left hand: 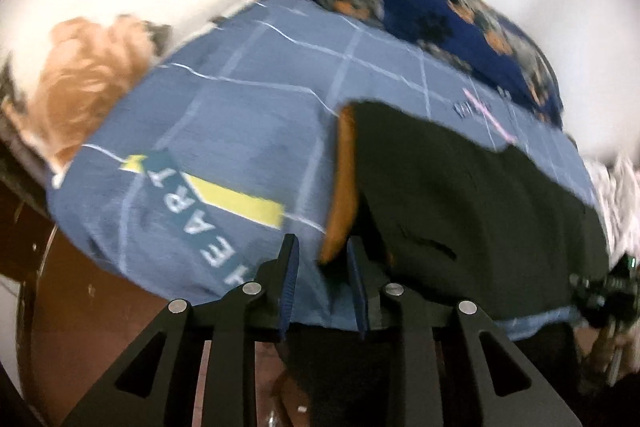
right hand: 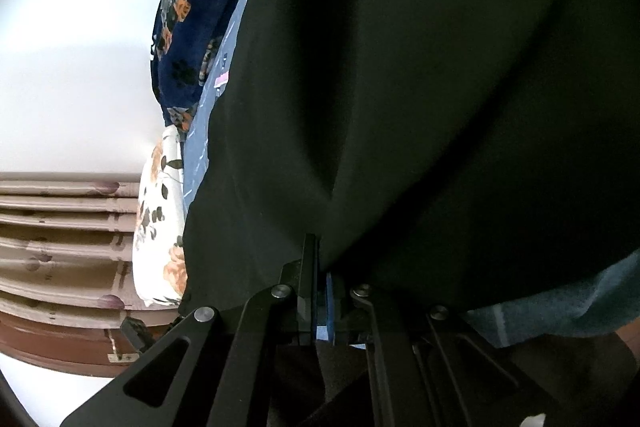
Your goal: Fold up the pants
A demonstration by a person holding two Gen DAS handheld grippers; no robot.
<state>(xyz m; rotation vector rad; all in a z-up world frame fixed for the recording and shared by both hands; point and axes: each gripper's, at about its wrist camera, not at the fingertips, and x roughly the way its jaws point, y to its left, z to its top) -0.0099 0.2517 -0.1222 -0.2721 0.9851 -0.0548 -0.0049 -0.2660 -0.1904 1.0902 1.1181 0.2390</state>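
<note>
Black pants (left hand: 460, 195) with an orange-brown lining edge (left hand: 344, 183) lie on a blue bedsheet (left hand: 240, 131) printed with white lines. My left gripper (left hand: 323, 247) is open at the bed's near edge, its jaws on either side of the lining edge's lower tip, not closed on it. In the right wrist view the pants (right hand: 440, 87) fill most of the frame. My right gripper (right hand: 320, 251) is shut on a fold of the black cloth, which creases upward from the jaws. The right gripper also shows in the left wrist view (left hand: 604, 291) at the pants' right end.
A white floral pillow (left hand: 100, 27) lies at the back left and a dark blue floral blanket (left hand: 440, 11) at the back. A brown wooden bed frame (right hand: 60, 227) and a white wall (right hand: 80, 47) are at the left of the right wrist view. A white floral cloth (right hand: 160, 227) hangs by the frame.
</note>
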